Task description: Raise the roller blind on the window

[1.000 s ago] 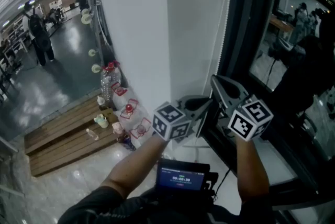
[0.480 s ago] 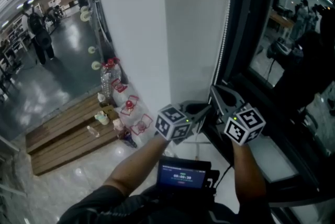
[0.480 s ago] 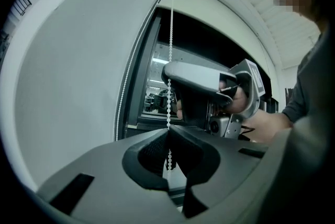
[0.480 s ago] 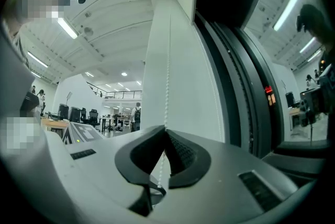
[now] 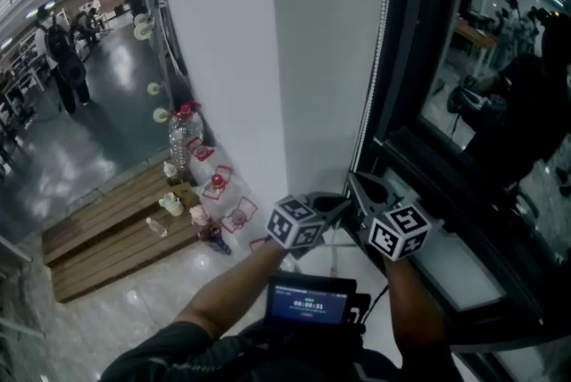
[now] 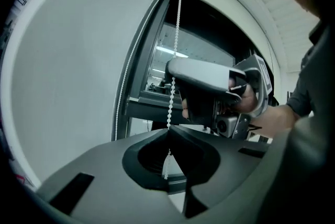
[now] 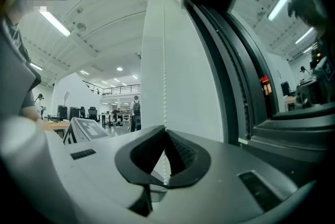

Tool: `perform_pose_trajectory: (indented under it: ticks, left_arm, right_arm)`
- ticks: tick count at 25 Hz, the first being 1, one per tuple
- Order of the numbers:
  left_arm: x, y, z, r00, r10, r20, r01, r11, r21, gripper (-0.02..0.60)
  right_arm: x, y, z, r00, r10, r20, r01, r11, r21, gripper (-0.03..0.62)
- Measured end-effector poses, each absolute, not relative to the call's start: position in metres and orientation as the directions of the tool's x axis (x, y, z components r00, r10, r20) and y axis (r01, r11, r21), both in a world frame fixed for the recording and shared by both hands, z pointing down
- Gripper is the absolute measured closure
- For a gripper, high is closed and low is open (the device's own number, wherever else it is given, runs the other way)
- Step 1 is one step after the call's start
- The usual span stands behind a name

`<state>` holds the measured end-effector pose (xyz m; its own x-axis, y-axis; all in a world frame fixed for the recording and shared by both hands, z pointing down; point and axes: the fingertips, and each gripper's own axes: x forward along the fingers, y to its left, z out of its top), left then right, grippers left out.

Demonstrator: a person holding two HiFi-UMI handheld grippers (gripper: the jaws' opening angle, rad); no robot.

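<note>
A white bead chain (image 5: 378, 41) hangs down the edge of the dark window frame (image 5: 419, 148). Both grippers meet low on it, just above the sill. In the left gripper view the chain (image 6: 176, 34) drops straight into my left gripper (image 6: 168, 131), whose jaws are shut on one strand. My right gripper (image 7: 165, 131) is shut on a strand of the chain (image 7: 164, 60) too. In the head view the left gripper (image 5: 341, 203) sits just left of the right gripper (image 5: 359, 186). The blind itself is out of view.
A white wall pillar (image 5: 268, 59) stands left of the window. Below it, on the floor, are bottles and red-handled containers (image 5: 214, 193) beside a wooden platform (image 5: 107, 228). A pale sill (image 5: 446, 269) runs under the glass. A small screen (image 5: 308, 300) sits at the person's chest.
Both grippers have come down together along the window frame, still closed on the chain. They now sit lower in the head view, near the sill.
</note>
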<state>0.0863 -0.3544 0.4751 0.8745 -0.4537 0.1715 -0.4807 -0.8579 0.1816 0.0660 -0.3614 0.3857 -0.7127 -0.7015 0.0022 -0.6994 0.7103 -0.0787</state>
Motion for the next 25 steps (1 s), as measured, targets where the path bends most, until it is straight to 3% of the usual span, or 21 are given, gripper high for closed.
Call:
perform_pose_trajectory:
  ticks: [6,10,19,25]
  left_arm:
    - [0.073,-0.358,0.478,0.856,-0.495,0.147,-0.516,-0.831,0.208,0.58]
    - [0.046,-0.365,0.464,0.834,-0.537,0.122,-0.55,-0.8,0.239,0.523]
    - [0.037,-0.361,0.329,0.836,-0.537,-0.111,-0.52,-0.841,0.15,0.512]
    - [0.055,-0.368,0.285,0.858,-0.494,-0.139,-0.485,-0.869,0.097,0.476]
  right_arm:
    - [0.066,-0.364,0.388,-0.71,-0.704,0.001,-0.702,0.707,-0.087,0.583]
    - [0.069,-0.365,0.388,-0.704,-0.71,-0.004,-0.707,0.702,-0.087,0.583]
    - [0.058,-0.361,0.392,-0.727,-0.687,-0.01,-0.684,0.724,-0.09,0.583]
    - [0.052,-0.359,0.391,-0.735,-0.678,-0.008,-0.675,0.733,-0.084,0.583]
